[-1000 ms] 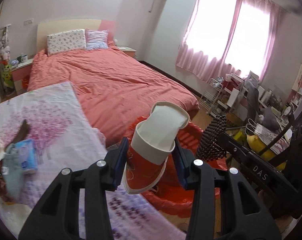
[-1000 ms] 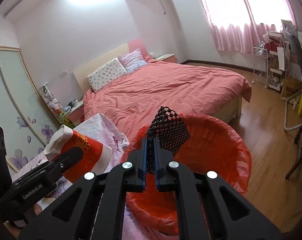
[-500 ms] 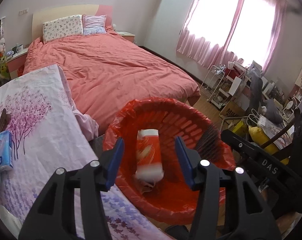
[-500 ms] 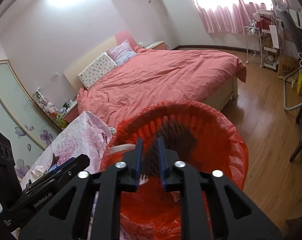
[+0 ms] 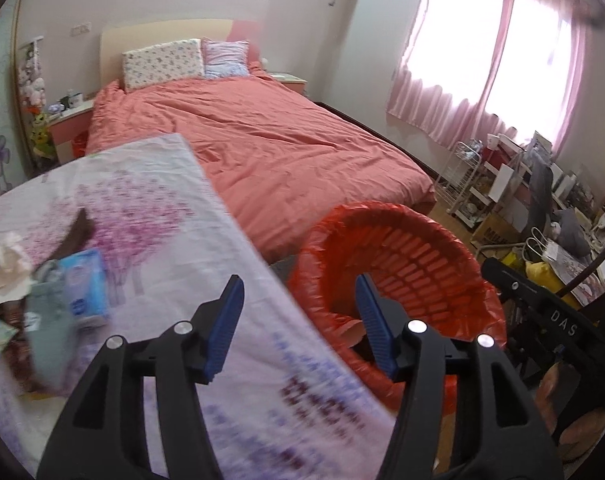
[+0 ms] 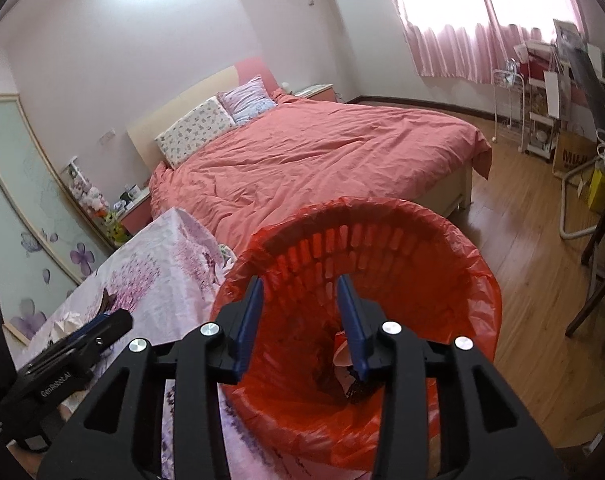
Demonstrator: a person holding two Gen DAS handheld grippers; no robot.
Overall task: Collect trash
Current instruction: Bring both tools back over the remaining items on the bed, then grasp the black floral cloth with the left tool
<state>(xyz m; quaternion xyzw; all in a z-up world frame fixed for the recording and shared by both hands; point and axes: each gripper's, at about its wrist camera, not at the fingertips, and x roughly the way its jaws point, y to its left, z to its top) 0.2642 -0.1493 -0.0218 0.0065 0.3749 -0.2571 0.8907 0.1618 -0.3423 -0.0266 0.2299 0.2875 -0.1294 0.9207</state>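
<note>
A red bin lined with a red bag (image 5: 406,240) stands beside the table with the floral cloth (image 5: 162,200). My left gripper (image 5: 298,280) hangs over the table's edge and the bin's near rim, its jaws opening, nothing between them. My right gripper (image 6: 300,280) is above the bin's (image 6: 422,220) mouth, its jaws opening and empty too. At the bottom of the bin lie a red-and-white paper cup (image 6: 341,354) and a black mesh piece (image 6: 358,388). On the table at the left lie a blue tissue pack (image 5: 82,284), a crumpled white tissue (image 5: 2,264) and a dark wrapper (image 5: 76,234).
A bed with a coral cover (image 5: 282,140) fills the room behind the table and bin. A cluttered desk, a chair and a wire rack (image 5: 466,176) stand at the right under pink curtains. Bare wooden floor (image 6: 522,240) lies right of the bin.
The left gripper let go of the paper cup and the right let go of the black mesh; both fell into the bin. The left gripper swung left toward the table.
</note>
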